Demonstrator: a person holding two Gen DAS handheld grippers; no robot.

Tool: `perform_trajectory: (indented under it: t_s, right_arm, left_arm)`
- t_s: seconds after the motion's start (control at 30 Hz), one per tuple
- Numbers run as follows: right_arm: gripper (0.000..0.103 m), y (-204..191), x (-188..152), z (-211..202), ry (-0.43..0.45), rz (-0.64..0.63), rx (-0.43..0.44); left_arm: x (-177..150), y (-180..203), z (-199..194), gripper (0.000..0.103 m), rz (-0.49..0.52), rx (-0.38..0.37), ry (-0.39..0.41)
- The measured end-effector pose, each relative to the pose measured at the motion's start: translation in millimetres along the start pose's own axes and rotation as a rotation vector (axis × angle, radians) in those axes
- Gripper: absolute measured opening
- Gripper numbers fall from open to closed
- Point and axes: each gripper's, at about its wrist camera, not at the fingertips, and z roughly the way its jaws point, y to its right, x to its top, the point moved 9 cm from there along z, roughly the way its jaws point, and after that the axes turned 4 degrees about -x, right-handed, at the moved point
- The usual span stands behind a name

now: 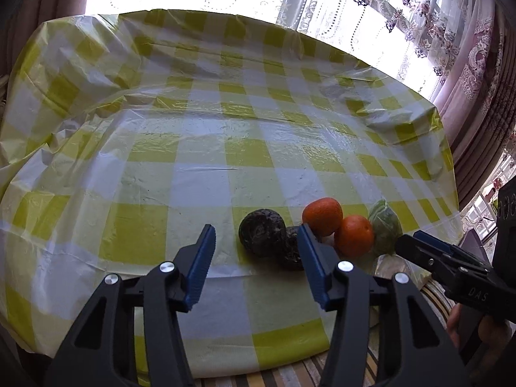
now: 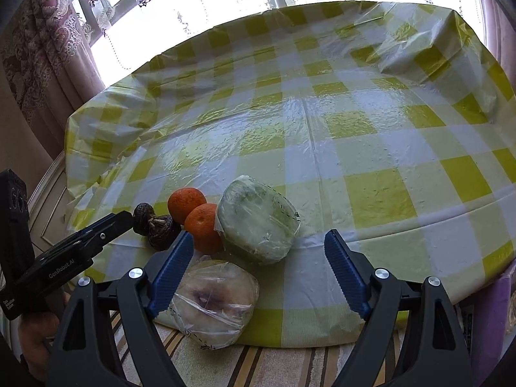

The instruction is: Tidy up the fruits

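Observation:
Two dark wrinkled fruits (image 1: 262, 237) (image 1: 292, 253) lie side by side near the table's front edge. To their right come two oranges (image 1: 322, 216) (image 1: 354, 235), then a green fruit in plastic wrap (image 1: 385, 229). My left gripper (image 1: 256, 235) is open, its tips either side of the dark fruits, pads not pressing. My right gripper (image 2: 259, 238) is open too, with the wrapped green fruit (image 2: 258, 219) just ahead of its tips and a wrapped pale fruit (image 2: 216, 300) low between its fingers. The oranges (image 2: 187, 203) (image 2: 204, 227) sit left of that.
A yellow and white checked plastic cloth (image 1: 193, 161) covers the table, crumpled at the far corners. Its front edge is close below the fruits, above a striped surface (image 2: 258, 364). Curtains and a bright window (image 1: 419, 32) stand behind. A hand (image 2: 32, 332) holds the left gripper (image 2: 129, 217).

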Motion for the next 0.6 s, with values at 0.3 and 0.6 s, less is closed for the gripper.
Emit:
perform_trajectory:
  t_s: [0.3, 0.6]
  right_arm:
    - [0.081, 7.6, 2.5, 14.5, -0.039, 0.096, 0.072]
    - [0.081, 2.5, 4.5, 24.6, -0.067, 0.116, 0.112]
  left_arm:
    - [0.9, -4.0, 16.3, 0.046, -0.113, -0.113, -0.038]
    - [-2.6, -5.6, 25.7, 0.042, -0.157, -0.152, -0.063]
